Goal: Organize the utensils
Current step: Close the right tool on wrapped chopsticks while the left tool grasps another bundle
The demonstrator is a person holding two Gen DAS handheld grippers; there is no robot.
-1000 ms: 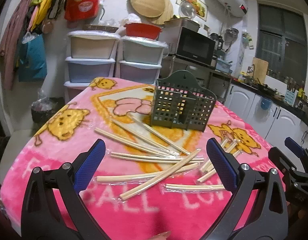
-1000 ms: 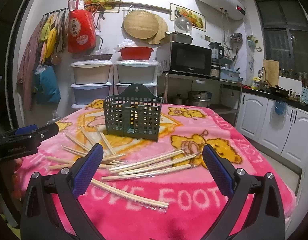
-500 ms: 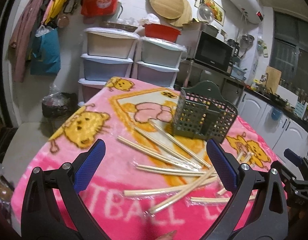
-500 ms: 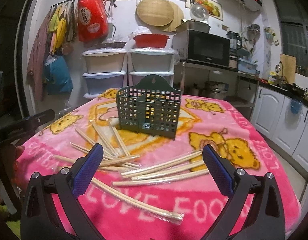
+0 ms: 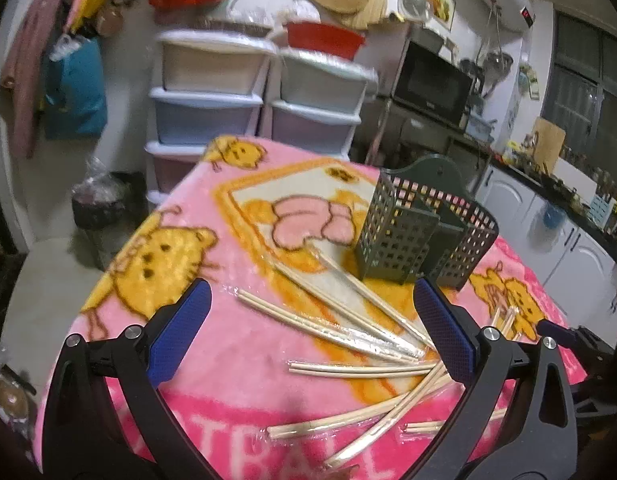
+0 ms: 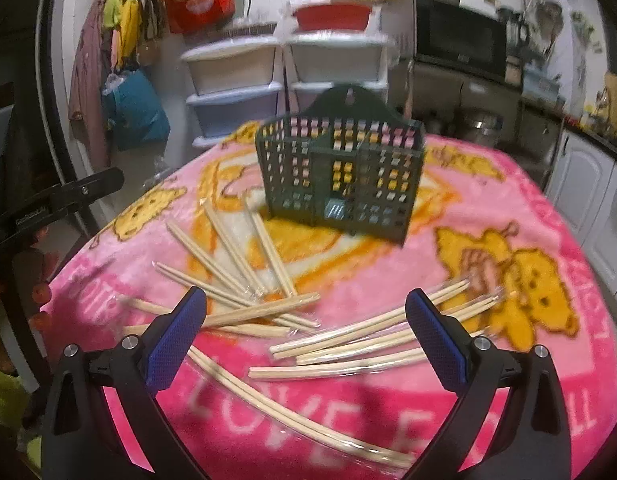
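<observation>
Several wrapped pairs of wooden chopsticks lie scattered on a pink cartoon blanket that covers the table. A dark green perforated utensil holder stands upright behind them and looks empty. My left gripper is open and empty, above the left part of the chopsticks. My right gripper is open and empty, above the near chopsticks. The right gripper's tip shows at the far right of the left wrist view.
Stacked plastic drawers stand against the wall behind the table. A microwave and white kitchen cabinets are to the right. A bin with a bag sits on the floor at the left.
Both grippers have moved forward and tilted down over the table, so the chopsticks and holder look closer. Both stay open and nothing on the table has moved.
</observation>
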